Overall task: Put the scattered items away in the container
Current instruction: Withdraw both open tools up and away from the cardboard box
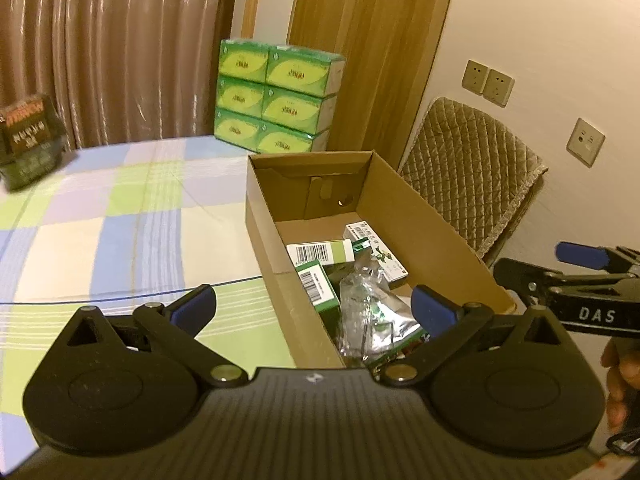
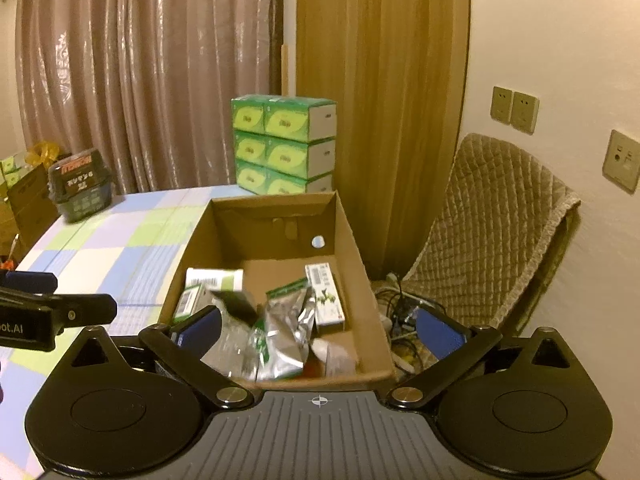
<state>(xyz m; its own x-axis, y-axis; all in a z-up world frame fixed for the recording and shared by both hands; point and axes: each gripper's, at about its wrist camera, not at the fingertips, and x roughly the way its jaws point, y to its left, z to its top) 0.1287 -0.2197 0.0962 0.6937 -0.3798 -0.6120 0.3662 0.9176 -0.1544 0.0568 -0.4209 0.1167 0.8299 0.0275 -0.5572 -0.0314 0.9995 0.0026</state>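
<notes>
An open cardboard box (image 1: 420, 216) (image 2: 356, 248) stands on the checked tablecloth. Inside lie several small green-and-white cartons (image 1: 320, 252) (image 2: 326, 296), a silver foil pouch (image 2: 288, 332) and a clear plastic wrapper (image 1: 360, 304). My left gripper (image 1: 316, 308) is open and empty, hovering over the box's near left wall. My right gripper (image 2: 320, 332) is open and empty above the near end of the box. The right gripper also shows at the right edge of the left wrist view (image 1: 588, 280); the left gripper shows at the left edge of the right wrist view (image 2: 36, 308).
A stack of green tissue boxes (image 1: 276, 100) (image 2: 284, 144) stands behind the table by the curtain. A dark basket of packets (image 1: 30, 140) (image 2: 82, 186) sits at the table's far left. A quilted chair (image 1: 472, 176) (image 2: 492, 224) and cables (image 2: 400, 312) are right of the box.
</notes>
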